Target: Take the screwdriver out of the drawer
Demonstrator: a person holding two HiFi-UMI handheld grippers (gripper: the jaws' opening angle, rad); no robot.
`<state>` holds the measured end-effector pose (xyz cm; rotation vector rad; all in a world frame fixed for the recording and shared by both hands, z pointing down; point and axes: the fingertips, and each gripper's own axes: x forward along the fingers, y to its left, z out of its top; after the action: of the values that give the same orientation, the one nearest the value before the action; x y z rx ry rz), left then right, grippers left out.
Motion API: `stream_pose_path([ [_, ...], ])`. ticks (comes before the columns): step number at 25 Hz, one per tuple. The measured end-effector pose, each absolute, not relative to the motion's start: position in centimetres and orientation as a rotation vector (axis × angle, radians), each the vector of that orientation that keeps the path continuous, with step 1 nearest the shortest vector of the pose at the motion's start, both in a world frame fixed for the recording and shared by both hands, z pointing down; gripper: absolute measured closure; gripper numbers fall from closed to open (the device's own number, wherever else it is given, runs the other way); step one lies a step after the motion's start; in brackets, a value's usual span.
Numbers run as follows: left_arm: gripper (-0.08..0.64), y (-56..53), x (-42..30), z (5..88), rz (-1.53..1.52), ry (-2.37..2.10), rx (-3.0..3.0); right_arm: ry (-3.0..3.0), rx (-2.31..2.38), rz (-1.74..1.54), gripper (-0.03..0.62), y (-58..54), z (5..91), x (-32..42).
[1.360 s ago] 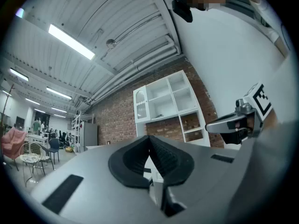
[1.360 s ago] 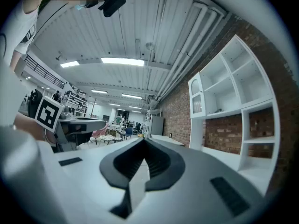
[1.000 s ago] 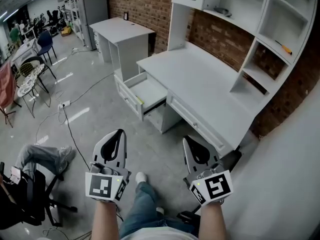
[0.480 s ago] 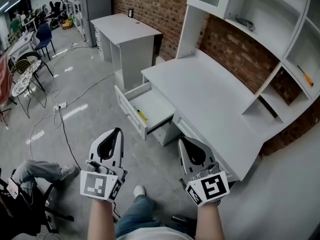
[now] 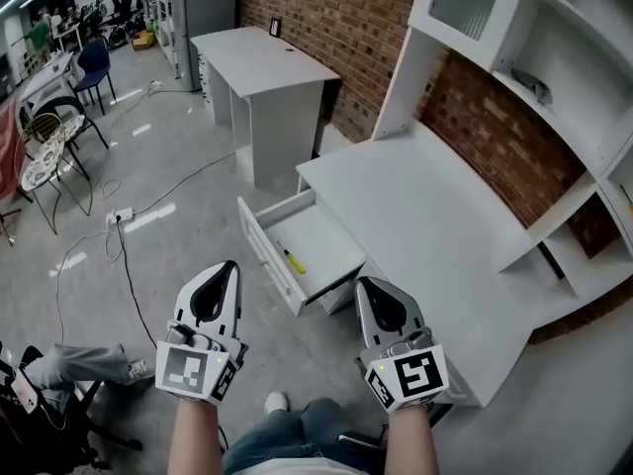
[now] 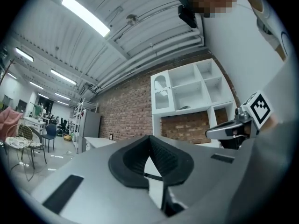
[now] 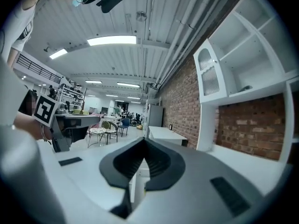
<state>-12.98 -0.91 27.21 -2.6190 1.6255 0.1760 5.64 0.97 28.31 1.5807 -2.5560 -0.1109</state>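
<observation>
I've got the L gripper (image 5: 228, 266) and R gripper (image 5: 365, 283) side by side in front of me. Jaws are together on both, nothing btwn them. The drawer (image 5: 265, 261) stands pulled out from under the desk (image 5: 425, 216) front edge, toward its far corner. The yellow screwdriver (image 5: 294, 259) lies on the drawer floor, close to the front wall, approx midway along it. Neither gripper touches it.

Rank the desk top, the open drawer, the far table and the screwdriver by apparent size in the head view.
1. desk top
2. open drawer and far table: about alike; the table stands farther away, so unranked
3. screwdriver, lying in the drawer
</observation>
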Motion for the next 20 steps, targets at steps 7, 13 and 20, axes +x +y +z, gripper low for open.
stream_pose_path([
  [7, 0.546, -6.4, -14.3, 31.2, 0.134, 1.773, -2.619, -2.588, 1.485, -0.025, 0.581, -6.0, 31.4, 5.4],
  [13, 0.546, -12.9, -14.7, 33.8, 0.114, 1.910, -2.577, -2.638, 1.354, 0.031, 0.581, -15.0, 34.3, 5.2],
  [20, 0.546, -18.9, -15.3, 36.4, 0.058, 2.094, -2.472, -2.681, 1.195, 0.158, 0.581, -24.2, 38.0, 4.5],
])
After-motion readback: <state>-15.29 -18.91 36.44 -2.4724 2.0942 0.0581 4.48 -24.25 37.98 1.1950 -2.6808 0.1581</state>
